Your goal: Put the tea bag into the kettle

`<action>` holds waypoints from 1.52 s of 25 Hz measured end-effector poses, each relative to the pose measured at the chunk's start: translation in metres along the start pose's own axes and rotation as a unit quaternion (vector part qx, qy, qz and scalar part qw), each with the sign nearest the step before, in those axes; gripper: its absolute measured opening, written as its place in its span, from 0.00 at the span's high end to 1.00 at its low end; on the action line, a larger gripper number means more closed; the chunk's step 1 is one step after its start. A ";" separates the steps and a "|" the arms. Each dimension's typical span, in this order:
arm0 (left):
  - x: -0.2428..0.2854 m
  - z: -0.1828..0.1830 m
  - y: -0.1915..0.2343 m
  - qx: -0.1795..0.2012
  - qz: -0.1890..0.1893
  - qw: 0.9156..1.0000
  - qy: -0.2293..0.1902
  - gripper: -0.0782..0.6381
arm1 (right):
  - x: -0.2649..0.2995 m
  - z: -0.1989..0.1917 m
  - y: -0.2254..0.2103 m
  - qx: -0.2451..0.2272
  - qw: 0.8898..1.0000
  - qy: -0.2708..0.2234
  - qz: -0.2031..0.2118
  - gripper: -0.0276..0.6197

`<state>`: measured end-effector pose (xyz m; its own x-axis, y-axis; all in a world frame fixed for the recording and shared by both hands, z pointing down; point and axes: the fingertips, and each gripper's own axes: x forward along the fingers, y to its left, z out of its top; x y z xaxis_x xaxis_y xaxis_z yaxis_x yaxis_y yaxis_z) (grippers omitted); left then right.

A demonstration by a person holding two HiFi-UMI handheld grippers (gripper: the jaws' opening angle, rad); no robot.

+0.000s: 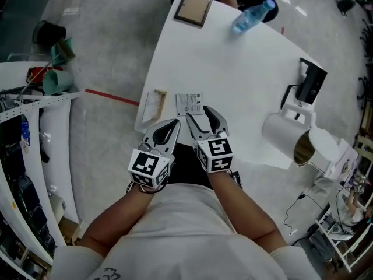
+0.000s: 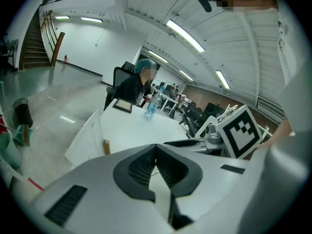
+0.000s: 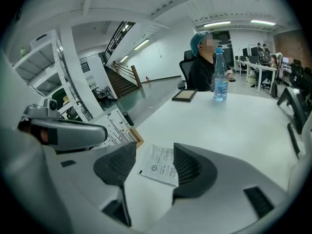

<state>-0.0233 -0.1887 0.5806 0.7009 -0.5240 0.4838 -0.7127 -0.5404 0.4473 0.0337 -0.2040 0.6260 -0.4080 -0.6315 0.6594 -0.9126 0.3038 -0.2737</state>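
Note:
The tea bag [image 1: 189, 104] is a flat white printed sachet lying on the white table [image 1: 233, 69] near its front edge. My right gripper [image 1: 204, 115] stands open just short of it, and the sachet [image 3: 160, 165] shows on the table beyond the gap between the jaws of that gripper [image 3: 153, 152], untouched. To its left, my left gripper [image 1: 170, 126] hovers with its tips together and nothing between them; the pads [image 2: 146, 165] meet at the tip. The white kettle [image 1: 282, 132] stands at the table's right edge with its lid [image 1: 324, 147] swung open.
A flat pack with a brown edge [image 1: 154, 105] lies left of the sachet at the table's corner. A black kettle base [image 1: 312, 83], a water bottle [image 1: 252, 15] and a brown framed board [image 1: 193, 9] sit farther back. A person in a teal cap [image 3: 201, 57] sits at the far end.

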 end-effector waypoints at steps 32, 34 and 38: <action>0.005 -0.041 0.032 -0.062 0.021 0.998 0.003 0.88 | 0.070 -0.045 -0.003 -0.158 0.986 0.056 -0.015 0.64; 0.001 -0.038 0.031 -0.057 0.020 0.998 0.001 0.88 | 0.071 -0.047 0.005 -0.168 0.984 0.057 -0.012 0.76; -0.007 -0.035 0.031 -0.049 0.022 0.999 0.001 0.88 | 0.073 -0.054 0.012 -0.169 0.982 0.082 -0.003 0.78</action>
<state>-0.0510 -0.1791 0.6173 0.6693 -0.5439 0.5062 -0.7418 -0.4506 0.4967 -0.0052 -0.2083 0.7086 -0.3672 -0.5195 0.7715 -0.8426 0.5371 -0.0395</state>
